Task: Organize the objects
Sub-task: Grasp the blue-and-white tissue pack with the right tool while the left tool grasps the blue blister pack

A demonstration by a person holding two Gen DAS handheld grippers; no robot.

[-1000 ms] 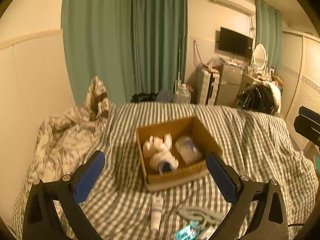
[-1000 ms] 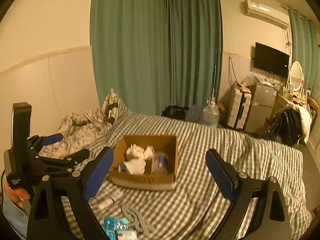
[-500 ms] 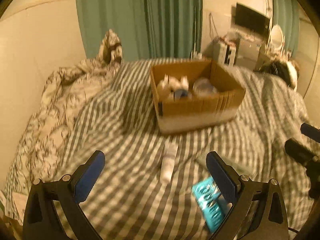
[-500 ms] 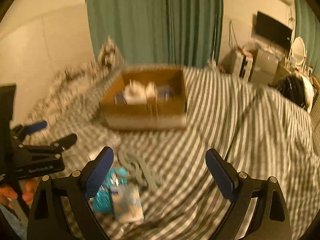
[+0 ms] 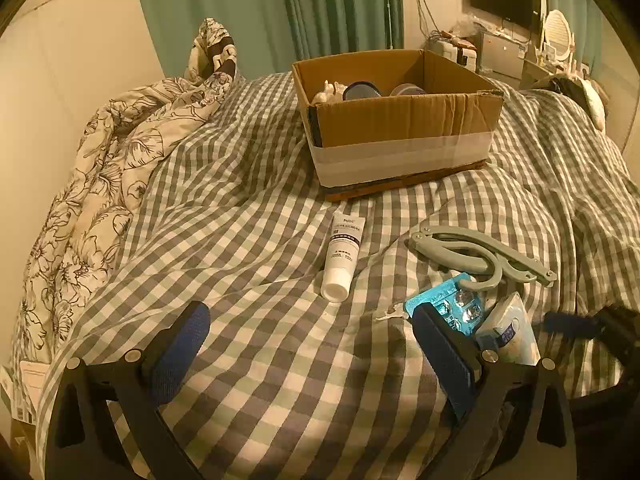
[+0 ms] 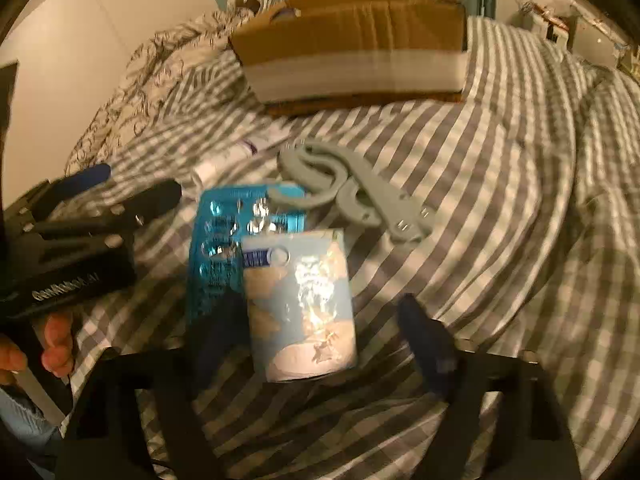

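Bedspread (image 5: 248,240): grey-white gingham. Cardboard box (image 5: 400,128): brown, white band. Blister pack (image 5: 452,304): turquoise. Curtains (image 5: 280,8), top: green.

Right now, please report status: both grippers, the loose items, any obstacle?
Left gripper open, empty. Right gripper open, straddling pale shiny packet. Packet overlaps blue blister pack; grey folding hanger beside. Cardboard box path unobstructed.

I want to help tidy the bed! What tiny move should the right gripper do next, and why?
Probably lower the right gripper a little further over the pale blue packet. Its jaws are open on either side of the packet, which lies loose on the checked blanket, overlapping the blue blister pack, while the cardboard box waits beyond.
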